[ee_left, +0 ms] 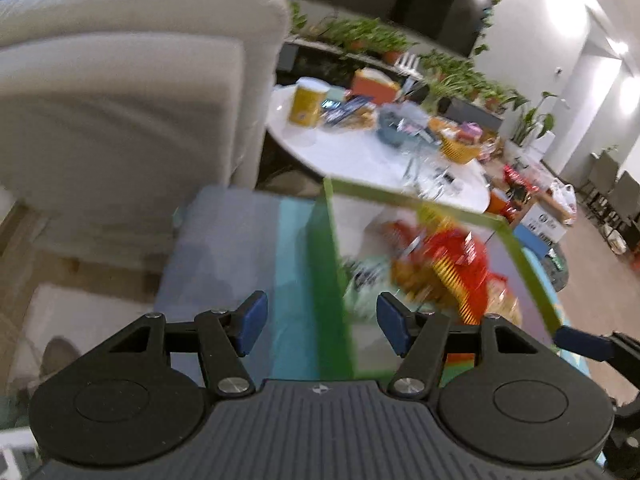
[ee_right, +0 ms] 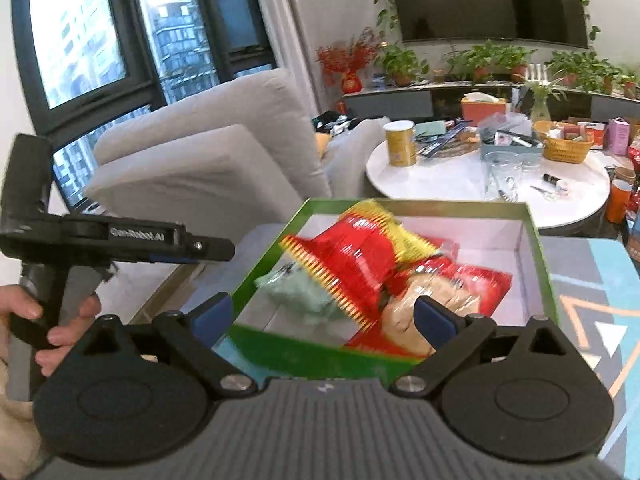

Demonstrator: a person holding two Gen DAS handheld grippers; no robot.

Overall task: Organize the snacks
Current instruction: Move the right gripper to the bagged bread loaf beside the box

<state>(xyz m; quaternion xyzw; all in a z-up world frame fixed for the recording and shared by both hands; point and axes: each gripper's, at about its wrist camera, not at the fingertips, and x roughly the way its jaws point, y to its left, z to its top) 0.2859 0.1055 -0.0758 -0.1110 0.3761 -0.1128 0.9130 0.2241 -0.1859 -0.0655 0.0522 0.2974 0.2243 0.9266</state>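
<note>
A green box (ee_right: 312,354) with a white inside sits on a patterned mat and holds several snack packets. A red and yellow packet (ee_right: 352,256) lies on top, over a pale green packet (ee_right: 296,292) and a red packet of brown snacks (ee_right: 440,300). My right gripper (ee_right: 322,318) is open and empty over the box's near wall. My left gripper (ee_left: 320,326) is open and empty, straddling the box's left wall (ee_left: 326,280). The red packet (ee_left: 460,264) shows blurred in the left wrist view. The left gripper's body (ee_right: 120,240) shows at the left of the right wrist view.
A grey sofa (ee_right: 224,148) stands behind the box at the left. A round white table (ee_right: 480,176) beyond holds a yellow can (ee_right: 400,144), a yellow basket (ee_right: 564,144) and loose items. Potted plants line a shelf under a TV.
</note>
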